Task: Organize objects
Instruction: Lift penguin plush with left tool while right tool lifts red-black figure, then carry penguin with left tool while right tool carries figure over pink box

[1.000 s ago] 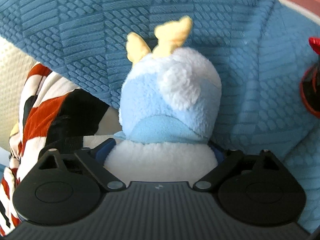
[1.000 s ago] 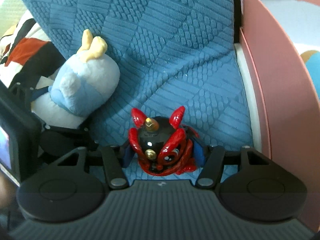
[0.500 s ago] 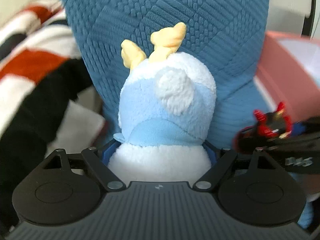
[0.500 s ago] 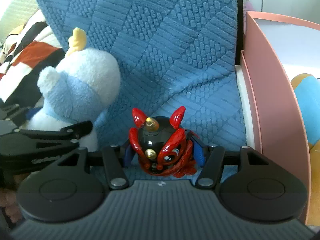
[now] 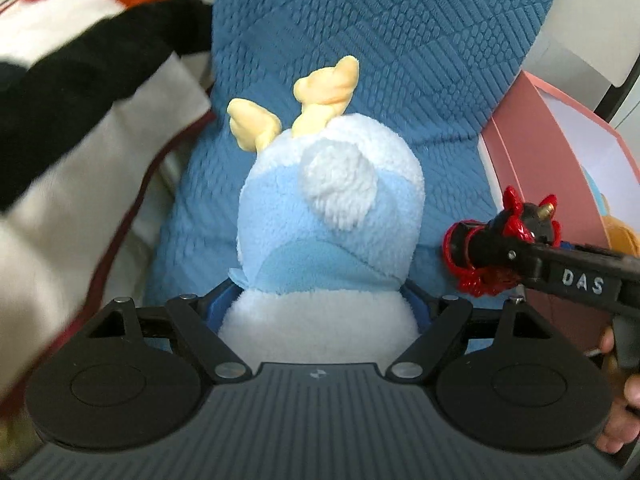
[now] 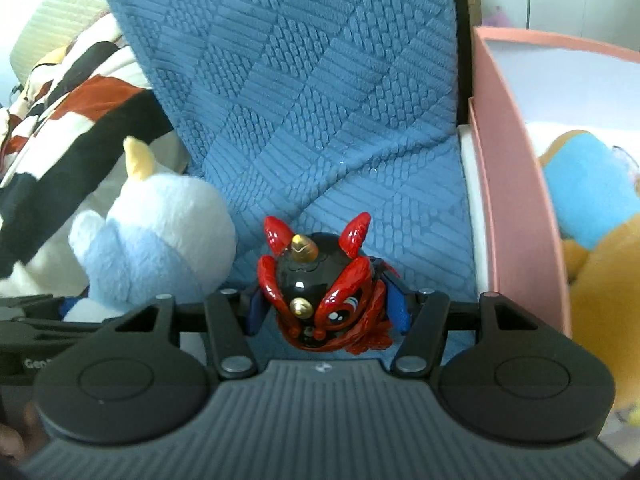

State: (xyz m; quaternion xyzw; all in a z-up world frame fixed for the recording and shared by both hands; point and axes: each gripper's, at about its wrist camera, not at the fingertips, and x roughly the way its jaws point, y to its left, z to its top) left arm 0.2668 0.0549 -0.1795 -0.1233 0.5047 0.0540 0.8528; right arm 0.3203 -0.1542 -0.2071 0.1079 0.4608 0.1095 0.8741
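left tongs (image 5: 320, 312) clenched on blue plush (image 5: 328, 216), its long axis pointing away along the fingers | right tongs (image 6: 326, 308) clenched on red-black figurine (image 6: 324, 288) | both held over blue cushion (image 6: 320, 100) | pink box (image 6: 508, 184) lies right, nearer the right hand

The left gripper's (image 5: 320, 312) blue pads are mostly hidden behind the fluffy pale-blue plush toy (image 5: 332, 216). Left of it, the striped fabric (image 5: 80, 120) is blurred.
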